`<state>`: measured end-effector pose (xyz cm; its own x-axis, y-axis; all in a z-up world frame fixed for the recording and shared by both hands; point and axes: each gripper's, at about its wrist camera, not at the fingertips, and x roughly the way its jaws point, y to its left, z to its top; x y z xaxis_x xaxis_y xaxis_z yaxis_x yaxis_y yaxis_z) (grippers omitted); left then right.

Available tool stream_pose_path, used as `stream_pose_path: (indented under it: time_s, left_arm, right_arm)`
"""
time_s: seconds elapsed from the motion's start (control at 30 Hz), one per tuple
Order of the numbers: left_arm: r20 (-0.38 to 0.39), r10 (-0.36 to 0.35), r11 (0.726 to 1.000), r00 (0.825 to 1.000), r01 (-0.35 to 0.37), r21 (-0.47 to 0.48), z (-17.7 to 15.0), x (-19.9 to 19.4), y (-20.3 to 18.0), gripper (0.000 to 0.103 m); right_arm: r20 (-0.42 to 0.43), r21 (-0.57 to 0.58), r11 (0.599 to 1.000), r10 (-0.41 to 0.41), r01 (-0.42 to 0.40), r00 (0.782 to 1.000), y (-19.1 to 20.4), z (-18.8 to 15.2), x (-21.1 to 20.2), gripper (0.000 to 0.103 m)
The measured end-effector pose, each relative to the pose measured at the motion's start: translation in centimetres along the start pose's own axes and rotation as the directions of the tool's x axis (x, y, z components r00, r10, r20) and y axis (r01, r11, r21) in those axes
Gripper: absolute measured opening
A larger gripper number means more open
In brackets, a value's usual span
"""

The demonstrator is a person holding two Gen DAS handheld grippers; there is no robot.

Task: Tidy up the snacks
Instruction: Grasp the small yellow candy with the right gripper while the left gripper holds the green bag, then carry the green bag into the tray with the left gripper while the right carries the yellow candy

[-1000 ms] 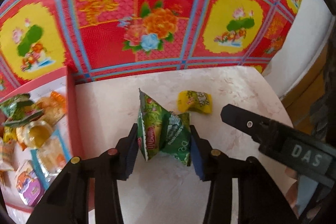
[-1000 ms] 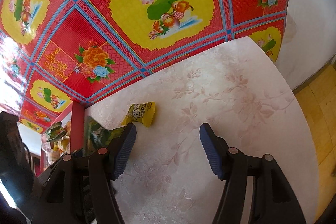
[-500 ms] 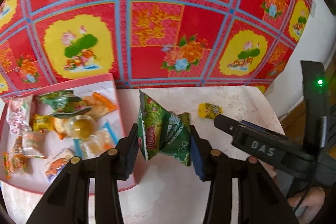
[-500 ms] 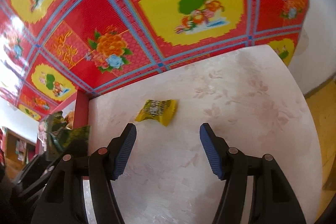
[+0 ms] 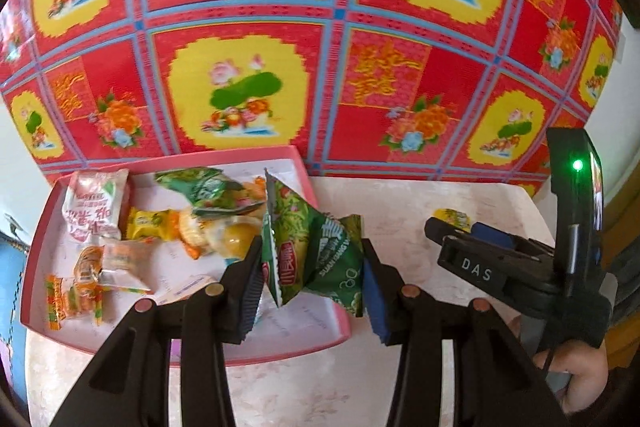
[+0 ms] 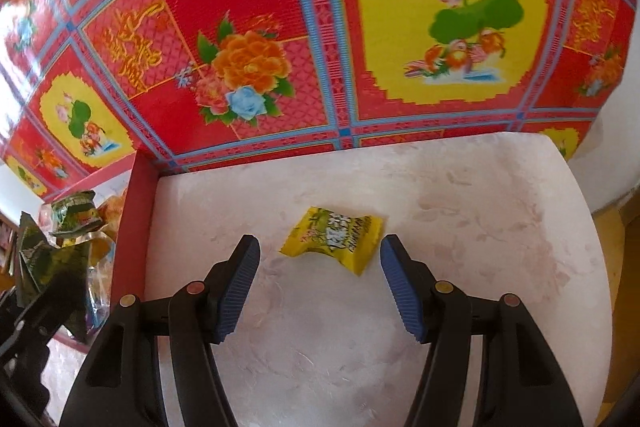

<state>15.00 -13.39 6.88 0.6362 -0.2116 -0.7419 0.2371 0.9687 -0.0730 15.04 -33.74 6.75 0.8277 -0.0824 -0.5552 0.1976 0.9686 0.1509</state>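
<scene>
Most snacks already lie in the pink tray at the left of the pale table — a white packet, yellow and orange sweets, a green pack among them. Left gripper clamped on a green snack packet, held above the tray's right near corner, not yet set down. One item left loose: a yellow candy on the table, right of the tray. Right gripper has its jaws apart — the candy sits just beyond the pads, nothing gripped. By my reading, two placements remain.
</scene>
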Motion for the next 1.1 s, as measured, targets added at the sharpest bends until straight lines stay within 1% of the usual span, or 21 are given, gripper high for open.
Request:
stream_pose_path:
  time_s: [0.23, 0.33, 0.4, 0.43, 0.53, 0.57, 0.67, 0.73, 0.77, 0.97, 1.1]
  left_arm:
    - [-0.001, 0.006, 1.000, 1.000, -0.006, -0.024, -0.3, -0.2, 1.2, 0.046]
    - [-0.001, 0.006, 1.000, 1.000, -0.006, -0.026, -0.4, -0.3, 1.4, 0.046]
    - [-0.001, 0.006, 1.000, 1.000, -0.006, -0.028, -0.5, -0.3, 1.5, 0.046]
    - [-0.002, 0.006, 1.000, 1.000, -0.006, -0.029, -0.6, -0.4, 1.6, 0.046]
    - [-0.008, 0.006, 0.999, 1.000, -0.007, -0.032, -0.8, -0.3, 1.9, 0.046]
    - [-0.010, 0.007, 0.999, 1.000, -0.007, -0.034, -0.9, -0.3, 1.9, 0.046]
    - [-0.013, 0.014, 0.999, 1.000, -0.014, -0.036, -1.2, -0.4, 2.2, 0.046]
    - [-0.014, 0.020, 0.999, 1.000, -0.020, -0.039, -1.4, -0.5, 2.4, 0.046]
    - [-0.015, 0.024, 0.999, 1.000, -0.025, -0.042, -1.5, -0.6, 2.6, 0.046]
    - [-0.025, 0.047, 0.997, 0.999, -0.049, -0.064, -1.8, -0.9, 3.6, 0.046]
    - [-0.023, 0.060, 0.996, 0.998, -0.062, -0.071, -2.1, -1.5, 4.3, 0.046]
  right_arm:
    - [0.019, -0.050, 0.997, -0.064, 0.064, 0.998, 1.6, -0.5, 0.9, 0.064]
    - [0.029, -0.085, 0.989, -0.118, 0.121, 0.993, 2.5, -0.7, 1.3, 0.057]
    - [0.036, -0.096, 0.986, -0.135, 0.138, 0.990, 2.8, -0.7, 1.4, 0.053]
    - [0.039, -0.094, 0.986, -0.136, 0.139, 0.990, 2.7, -0.6, 1.4, 0.052]
    - [0.047, -0.102, 0.985, -0.136, 0.141, 0.990, 3.1, -0.7, 1.4, 0.046]
    - [0.051, -0.107, 0.984, -0.135, 0.140, 0.990, 3.0, -1.0, 1.2, 0.040]
    - [0.054, -0.111, 0.985, -0.129, 0.134, 0.990, 2.8, -0.7, 1.1, 0.036]
    - [0.054, -0.112, 0.985, -0.129, 0.135, 0.990, 1.9, -0.5, 0.7, 0.034]
    - [0.051, -0.110, 0.985, -0.126, 0.131, 0.991, 1.9, -0.6, 0.7, 0.026]
    - [0.047, -0.117, 0.985, -0.125, 0.129, 0.991, 1.4, -1.2, -1.0, 0.025]
    - [0.066, -0.116, 0.986, -0.110, 0.117, 0.992, 1.7, -2.1, -2.9, 0.025]
